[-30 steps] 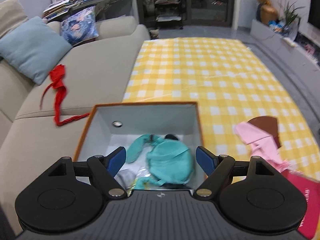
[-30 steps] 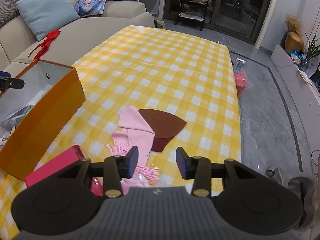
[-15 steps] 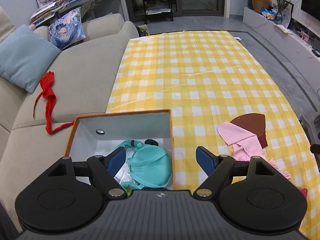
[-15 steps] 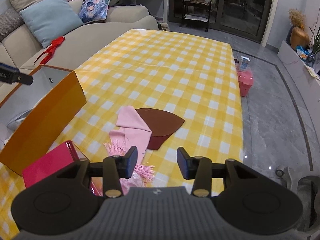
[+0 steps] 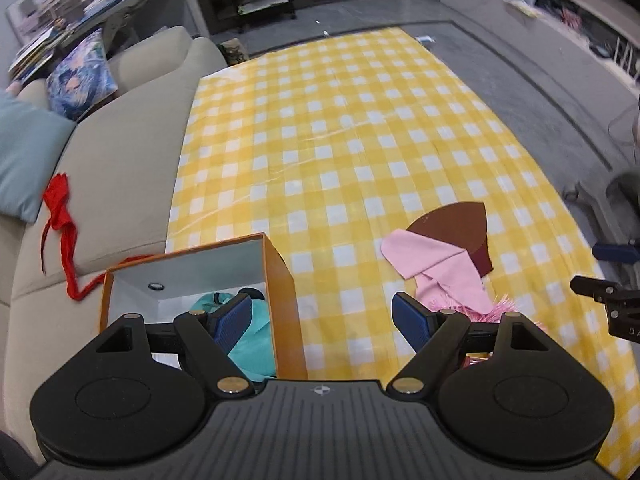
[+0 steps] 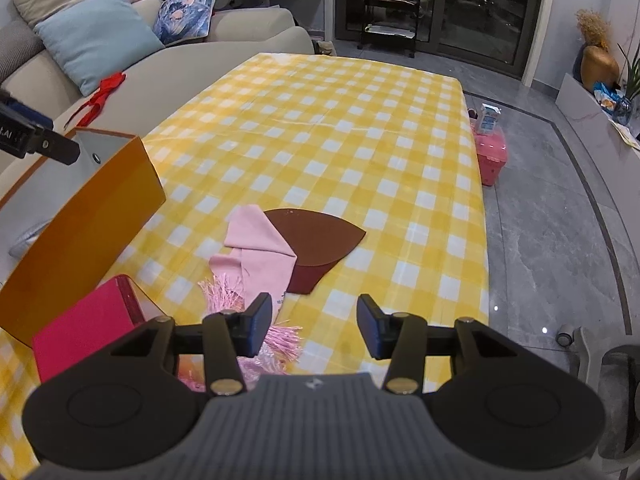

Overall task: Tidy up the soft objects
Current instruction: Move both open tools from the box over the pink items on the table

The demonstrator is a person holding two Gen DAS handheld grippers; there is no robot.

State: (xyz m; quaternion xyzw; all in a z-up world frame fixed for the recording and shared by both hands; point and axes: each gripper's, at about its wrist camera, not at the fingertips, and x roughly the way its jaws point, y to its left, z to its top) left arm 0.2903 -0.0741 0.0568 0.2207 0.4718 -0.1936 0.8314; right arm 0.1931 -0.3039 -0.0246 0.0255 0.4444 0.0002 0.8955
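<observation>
Two wrist views of a table under a glossy yellow-and-white checked cloth (image 5: pixel 352 136). In the left wrist view, lower centre, the left gripper (image 5: pixel 322 316) stands wide open, its ribbed blue pads bare, nothing between them. At lower left an orange, stiff-walled box (image 5: pixel 280 280) with a pale grey lining holds a crumpled teal fabric item (image 5: pixel 256 340). Right of centre lies a pink scarf (image 5: pixel 436 264), soft, loosely folded, with a fringed end, overlapping a flat, smooth brown teardrop-shaped piece (image 5: pixel 460 222). A twisted red ribbon (image 5: pixel 64 220) trails over the beige sofa (image 5: pixel 120 168) at the left edge.

In the right wrist view, bottom centre, the right gripper (image 6: pixel 314 330) has its jaws opening, nothing between them; the scarf's fringe lies just beyond its left pad. A flat magenta box (image 6: pixel 80 332) sits at lower left, beside the orange box.
</observation>
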